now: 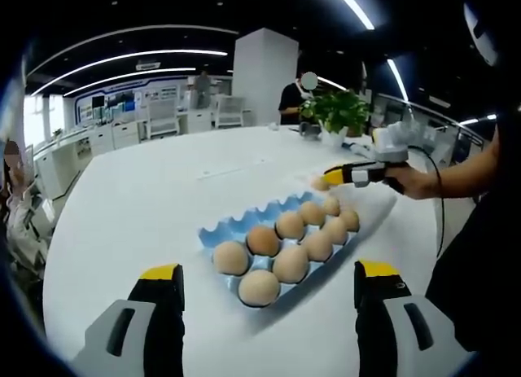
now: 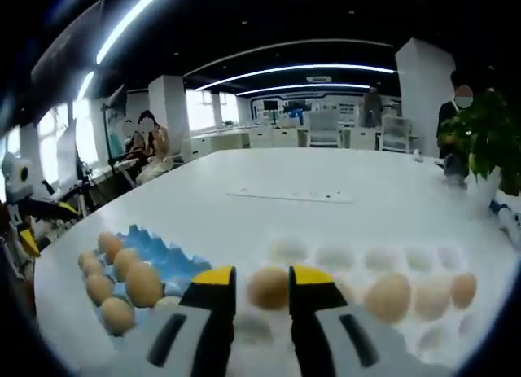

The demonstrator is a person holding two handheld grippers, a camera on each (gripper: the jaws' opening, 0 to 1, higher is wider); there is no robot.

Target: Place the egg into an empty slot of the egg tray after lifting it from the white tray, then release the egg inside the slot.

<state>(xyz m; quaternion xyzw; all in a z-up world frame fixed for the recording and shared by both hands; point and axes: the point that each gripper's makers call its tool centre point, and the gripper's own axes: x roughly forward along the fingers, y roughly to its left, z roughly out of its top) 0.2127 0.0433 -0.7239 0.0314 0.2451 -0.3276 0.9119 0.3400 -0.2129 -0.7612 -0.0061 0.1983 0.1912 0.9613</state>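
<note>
my right gripper (image 2: 260, 289) is pinched on an egg (image 2: 268, 287) over the white tray (image 2: 423, 340), so it lifts clean. blue tray (image 1: 221, 230) has empty slots at the edge. left gripper (image 1: 266, 281) hangs wide, clear.

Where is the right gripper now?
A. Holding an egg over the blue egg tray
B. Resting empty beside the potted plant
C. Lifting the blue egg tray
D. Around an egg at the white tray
D: in the right gripper view the right gripper has its yellow tips on both sides of an egg at the white tray, with the blue egg tray off to the side.
</note>
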